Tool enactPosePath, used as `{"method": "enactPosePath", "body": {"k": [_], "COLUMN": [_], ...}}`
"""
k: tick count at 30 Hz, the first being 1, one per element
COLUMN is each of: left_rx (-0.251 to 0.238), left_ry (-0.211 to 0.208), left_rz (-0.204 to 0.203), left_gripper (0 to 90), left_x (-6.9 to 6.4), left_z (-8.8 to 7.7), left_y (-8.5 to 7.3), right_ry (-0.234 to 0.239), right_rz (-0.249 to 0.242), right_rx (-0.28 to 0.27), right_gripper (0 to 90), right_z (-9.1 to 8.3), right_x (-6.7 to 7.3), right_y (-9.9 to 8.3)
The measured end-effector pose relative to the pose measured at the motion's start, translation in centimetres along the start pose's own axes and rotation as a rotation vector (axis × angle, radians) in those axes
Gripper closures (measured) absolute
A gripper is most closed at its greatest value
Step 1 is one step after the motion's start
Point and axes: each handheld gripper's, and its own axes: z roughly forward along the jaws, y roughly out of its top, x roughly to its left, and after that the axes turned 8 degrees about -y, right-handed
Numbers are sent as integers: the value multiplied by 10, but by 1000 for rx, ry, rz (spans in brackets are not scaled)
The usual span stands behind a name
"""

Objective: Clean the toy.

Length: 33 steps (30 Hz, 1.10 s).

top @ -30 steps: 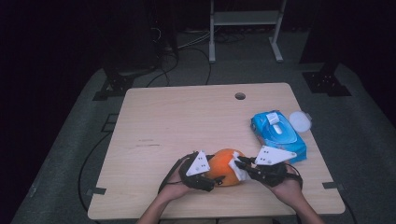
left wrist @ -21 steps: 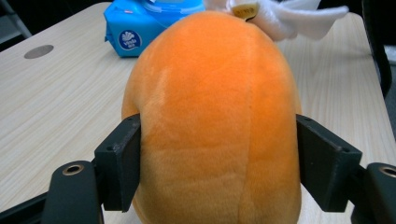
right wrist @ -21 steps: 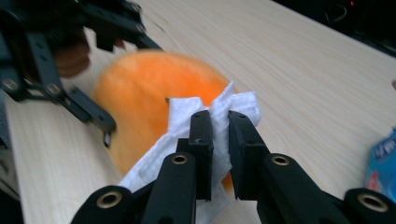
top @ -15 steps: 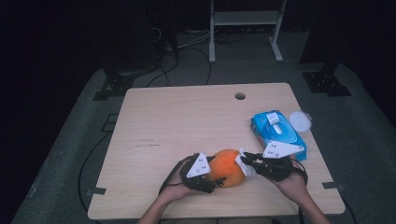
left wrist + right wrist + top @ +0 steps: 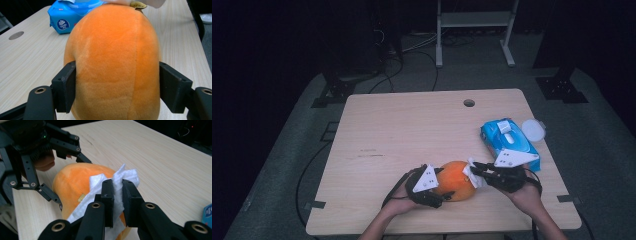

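- The round orange plush toy [image 5: 455,181] lies at the lower middle of the high view, on the pale wooden surface [image 5: 412,130] near its front edge, between the two claws.
- The left claw [image 5: 438,189] clamps the plush from both sides; in the left gripper view its black pads [image 5: 65,87] press into the fur low on the toy.
- The right claw [image 5: 473,169] is pinched tight on a crumpled white wipe [image 5: 117,182], which rests against the top of the plush beside a small tan tag [image 5: 81,197].
- To wipe well, I judge that the left grip should stay firm so the soft toy cannot roll, and that the right should stroke lightly along the fur without tugging the wipe loose.
- Both hands enter from the bottom of the high view, forearms angled inward; each claw lies nearly level and points at the toy.
- A blue soft pack of wipes [image 5: 508,144] sits at right, a white round lid [image 5: 533,130] just beyond it.
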Motion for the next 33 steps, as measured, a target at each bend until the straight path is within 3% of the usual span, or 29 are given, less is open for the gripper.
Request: {"method": "enactPosePath", "body": {"k": [2,5,7,11,12,15,17,19,20,22,25,27,28,29,32,33], "left_rx": [-8,-22,-28,-25,-29,-6,-5,-7,-8,-25,-43,-47,-45,-43,-21,-12], "left_ry": [-11,-35,-41,-17,-2,1,0,4,2,-13,-9,1,22,23,28,33], "left_rz": [-30,-128,-151,-104,-52,3,11,-38,-81,-136,-148,-131,-80,-66,-2,5], "left_gripper": [235,137,136,267,279,281,274,202,157,114,191,263,281,285,285,282], "left_x": [3,11,12,9,3,-4,-6,-2,0,4,6,4,-2,-4,-12,-14], "left_z": [-2,-5,-4,-4,-3,2,3,3,3,3,3,3,4,5,8,10], "left_y": [-1,0,0,3,8,13,13,10,9,7,7,8,12,15,20,19], "right_ry": [3,-2,2,2,15,40,37,-10,-26,-13,-25,-31,-36,-31,29,26], "right_rz": [-1,11,23,36,13,-45,-97,-143,-148,-107,-97,-98,-107,-109,-104,-122], "right_rx": [10,25,25,9,-20,-55,-40,7,23,17,20,21,18,12,-10,-1], "right_gripper": [796,797,797,801,802,801,800,799,799,799,799,800,802,802,801,800], "right_z": [3,5,4,-1,-6,-9,-7,0,3,5,3,2,2,1,5,7], "right_x": [1,-4,-7,-8,1,18,29,33,32,24,19,18,21,24,40,47], "right_y": [-1,-8,-9,-5,5,18,23,20,16,11,11,11,13,14,18,18]}}
